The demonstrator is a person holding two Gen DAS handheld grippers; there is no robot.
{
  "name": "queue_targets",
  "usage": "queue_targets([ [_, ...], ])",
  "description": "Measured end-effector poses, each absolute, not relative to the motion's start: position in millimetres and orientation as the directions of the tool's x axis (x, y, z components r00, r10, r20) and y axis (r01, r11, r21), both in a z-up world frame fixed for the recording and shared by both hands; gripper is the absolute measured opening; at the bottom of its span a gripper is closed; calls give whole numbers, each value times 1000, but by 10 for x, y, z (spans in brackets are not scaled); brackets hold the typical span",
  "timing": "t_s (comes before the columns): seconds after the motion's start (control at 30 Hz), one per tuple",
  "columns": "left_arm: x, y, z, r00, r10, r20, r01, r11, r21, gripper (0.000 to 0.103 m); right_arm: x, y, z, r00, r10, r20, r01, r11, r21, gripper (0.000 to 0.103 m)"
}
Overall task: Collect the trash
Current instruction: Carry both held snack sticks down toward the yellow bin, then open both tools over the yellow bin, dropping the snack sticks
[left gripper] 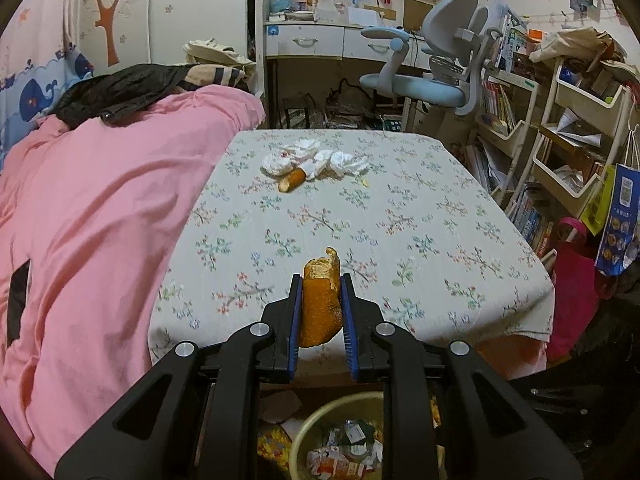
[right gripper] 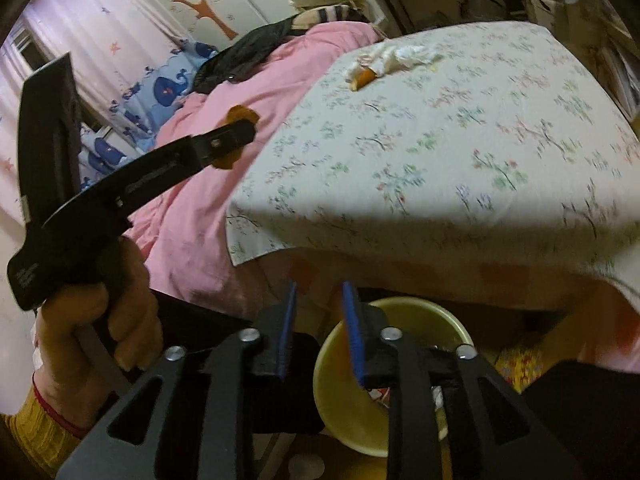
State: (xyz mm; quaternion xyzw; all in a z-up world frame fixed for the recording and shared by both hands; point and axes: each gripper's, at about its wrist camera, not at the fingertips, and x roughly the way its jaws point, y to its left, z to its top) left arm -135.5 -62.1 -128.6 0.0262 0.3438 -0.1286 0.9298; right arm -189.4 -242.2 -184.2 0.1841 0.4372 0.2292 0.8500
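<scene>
**Holding an orange peel over the bin**

Gripping tight, the left tool (left gripper: 320,292) pinches a piece of orange peel (left gripper: 320,304) between its blue pads. The peel is orange and bumpy on the outside, pale on its torn top edge, and curved like a little boat. It stands upright in the tool, up in the air at the near edge of the bed (left gripper: 360,208), which has a flowery sheet on it.

More trash lies far back on the sheet: crumpled white tissues (left gripper: 320,158) and a second bit of peel (left gripper: 294,179) touching them.

Down on the floor, below the tools, sits a round yellow bin (right gripper: 344,380). The left view shows torn paper and wrappers (left gripper: 344,448) inside it.

The right tool (right gripper: 320,292) hangs just above the bin's rim. Its jaws are apart and nothing is between them.

A hand (right gripper: 104,332) in a yellow sleeve grips the left tool's handle, and that tool points out over the pink blanket (right gripper: 208,184) beside the sheet.
</scene>
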Motion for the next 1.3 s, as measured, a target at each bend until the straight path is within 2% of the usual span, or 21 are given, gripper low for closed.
queue_targets([
  [0.1, -1434, -637, -1333, 716, -231, -659, 266, 963, -49, 17, -1926, -2506, -1802, 551, 527, -647, -197, 836, 512, 48],
  [0.2, -1550, -664, -1411, 692, -240, -681, 275, 960, -60, 17, -1953, -2598, -1743, 597, 500, -628, -170, 843, 510, 49],
  [0.43, -1821, -768, -1642, 621, -246, -744, 304, 951, -60, 17, -2021, -2734, -1605, 697, 408, -590, -118, 876, 467, 62],
  [0.6, -1996, -852, -1793, 567, -255, -783, 331, 941, -67, 18, -2036, -2862, -1577, 734, 373, -568, -78, 877, 474, 64],
  [0.67, -2044, -889, -1874, 527, -269, -806, 351, 933, -81, 24, -2028, -2875, -1570, 740, 364, -565, -70, 878, 474, 65],
  [0.73, -2086, -926, -1922, 517, -258, -816, 361, 930, -65, 42, -2027, -2876, -1558, 746, 356, -563, -64, 880, 471, 68],
  [0.87, -2142, -938, -1896, 540, -244, -805, 355, 934, -45, 54, -2045, -2873, -1540, 756, 341, -559, -60, 886, 459, 70],
  [0.93, -2155, -917, -1856, 571, -226, -790, 332, 943, -30, 63, -2053, -2869, -1532, 761, 331, -558, -57, 891, 450, 73],
  [1.13, -2136, -847, -1722, 641, -174, -748, 276, 961, 12, 76, -2058, -2879, -1534, 765, 323, -557, -54, 895, 444, 73],
  [1.3, -2085, -798, -1622, 676, -155, -720, 243, 970, 20, 79, -2055, -2863, -1523, 771, 315, -554, -57, 899, 433, 73],
])
